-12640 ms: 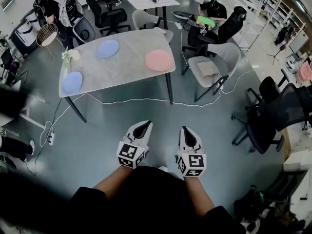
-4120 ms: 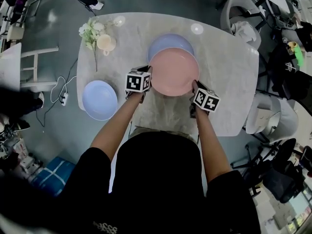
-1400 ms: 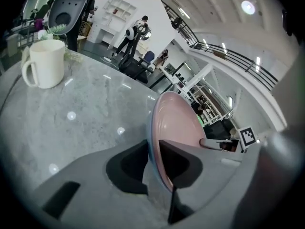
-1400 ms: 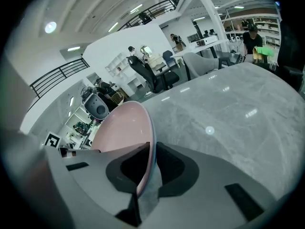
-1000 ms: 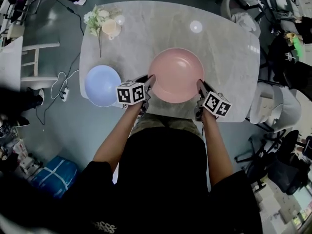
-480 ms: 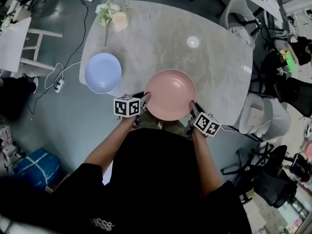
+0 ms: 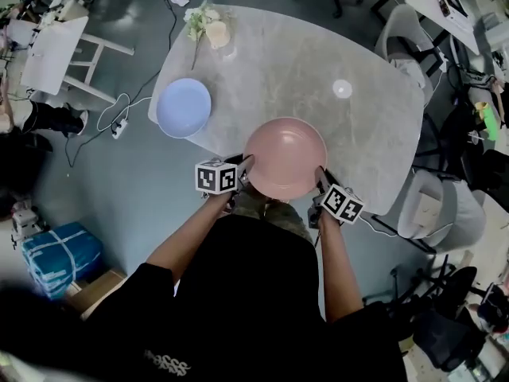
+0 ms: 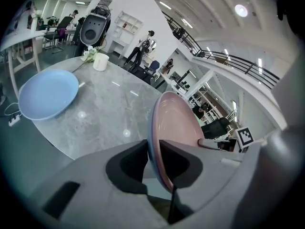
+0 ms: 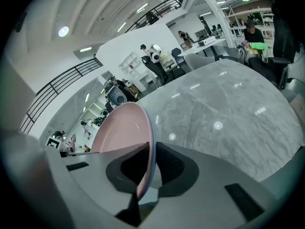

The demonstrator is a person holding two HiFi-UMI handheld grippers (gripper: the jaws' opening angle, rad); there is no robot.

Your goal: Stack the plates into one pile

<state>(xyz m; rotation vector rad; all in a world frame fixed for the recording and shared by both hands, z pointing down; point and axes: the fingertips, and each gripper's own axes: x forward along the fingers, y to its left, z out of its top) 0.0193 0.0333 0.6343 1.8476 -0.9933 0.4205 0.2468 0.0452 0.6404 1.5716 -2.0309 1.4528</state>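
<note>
Left gripper point(image 7: 243, 165) and right gripper point(image 7: 320, 178) pinch pink plate point(image 7: 285, 156) by opposite rims; keep your hands level while crossing to blue plate point(image 7: 184, 107).

The left gripper point(image 7: 244, 166) and right gripper point(image 7: 320, 178) both clamp the plate stack point(image 7: 285, 154).

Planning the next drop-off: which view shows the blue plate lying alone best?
The head view: the blue plate shows whole, from above. The left gripper view catches the blue plate too, but slanted and off to the side. The right gripper view misses it.
</note>
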